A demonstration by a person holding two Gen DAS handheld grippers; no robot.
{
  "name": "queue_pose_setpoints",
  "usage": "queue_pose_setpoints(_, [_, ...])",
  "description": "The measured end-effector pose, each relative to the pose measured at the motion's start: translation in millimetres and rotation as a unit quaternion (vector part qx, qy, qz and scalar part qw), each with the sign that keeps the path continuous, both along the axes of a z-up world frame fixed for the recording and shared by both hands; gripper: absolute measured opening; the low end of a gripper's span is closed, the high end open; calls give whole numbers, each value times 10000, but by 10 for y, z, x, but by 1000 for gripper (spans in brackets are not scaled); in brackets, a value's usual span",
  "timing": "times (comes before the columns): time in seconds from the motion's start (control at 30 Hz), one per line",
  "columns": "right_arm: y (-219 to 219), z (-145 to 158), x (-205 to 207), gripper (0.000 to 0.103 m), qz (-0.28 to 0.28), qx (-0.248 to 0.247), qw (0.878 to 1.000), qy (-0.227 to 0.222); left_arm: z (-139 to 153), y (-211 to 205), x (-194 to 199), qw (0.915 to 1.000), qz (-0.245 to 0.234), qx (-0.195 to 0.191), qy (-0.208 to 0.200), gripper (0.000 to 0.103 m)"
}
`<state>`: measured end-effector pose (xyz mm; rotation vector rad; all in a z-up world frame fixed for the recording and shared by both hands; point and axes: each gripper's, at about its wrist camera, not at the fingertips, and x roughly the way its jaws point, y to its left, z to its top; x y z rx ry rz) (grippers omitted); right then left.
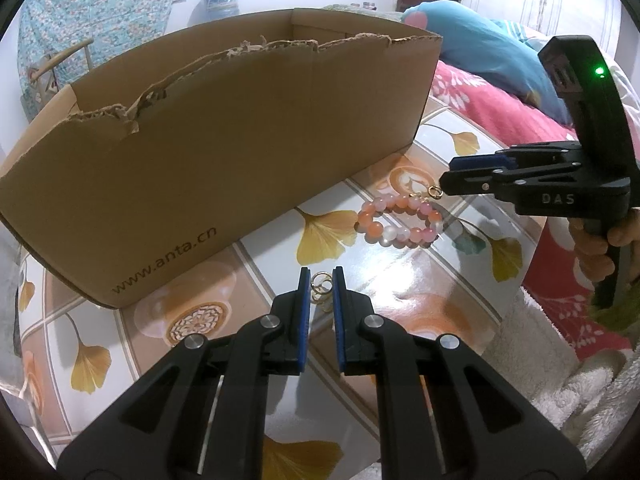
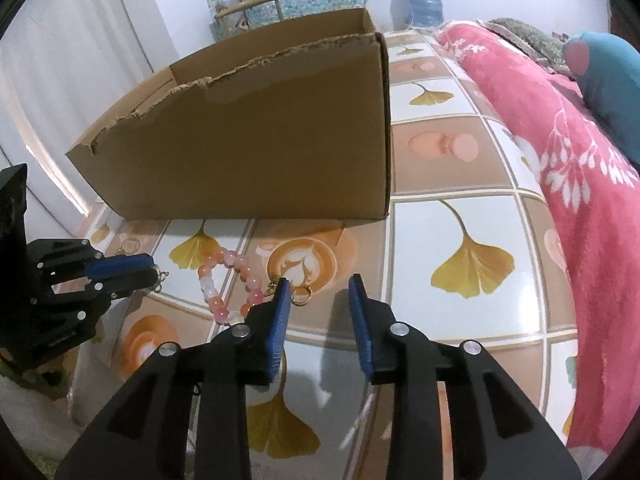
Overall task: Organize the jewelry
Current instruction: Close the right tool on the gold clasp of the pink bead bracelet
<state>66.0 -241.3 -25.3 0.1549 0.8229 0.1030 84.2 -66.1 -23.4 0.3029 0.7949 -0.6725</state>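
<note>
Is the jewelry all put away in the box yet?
Not yet. The bead bracelet lies on the table outside the cardboard box; what's inside the box is hidden. The left gripper sits around some gold rings, nearly shut. The right gripper is open beside the bracelet's gold clasp, holding nothing. Both pieces still need boxing.

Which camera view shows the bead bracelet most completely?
The left wrist view: the whole loop of the bead bracelet lies unobstructed on the table. In the right wrist view the right gripper hides part of its near end.
</note>
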Motion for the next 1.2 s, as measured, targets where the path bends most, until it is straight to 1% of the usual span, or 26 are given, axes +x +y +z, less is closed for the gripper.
queue_pose_setpoints(0.23, [47, -25, -41, 31, 192, -156, 9997, -28, -2, 1, 10, 10000, 31, 2, -9, 10])
queue_pose_setpoints(0.57, [136, -67, 18, 31, 348, -341, 9988, -39, -28, 25, 47, 10000, 63, 64, 31, 10])
queue_pose_setpoints(0.73, [215, -74, 17, 21, 388, -609, 9974, -67, -33, 28, 57, 10000, 61, 65, 38, 10])
queue_pose_setpoints(1.0, [244, -67, 32, 19, 466, -683, 9966, -55, -28, 27, 59, 10000, 62, 56, 39, 10])
queue_pose_setpoints(1.13, [230, -66, 46, 13, 509, -618, 9968, -45, -28, 30, 60, 10000, 61, 51, 43, 10])
queue_pose_setpoints(1.2, [252, -64, 47, 12, 519, -607, 9968, -42, -29, 31, 65, 10000, 62, 47, 44, 10])
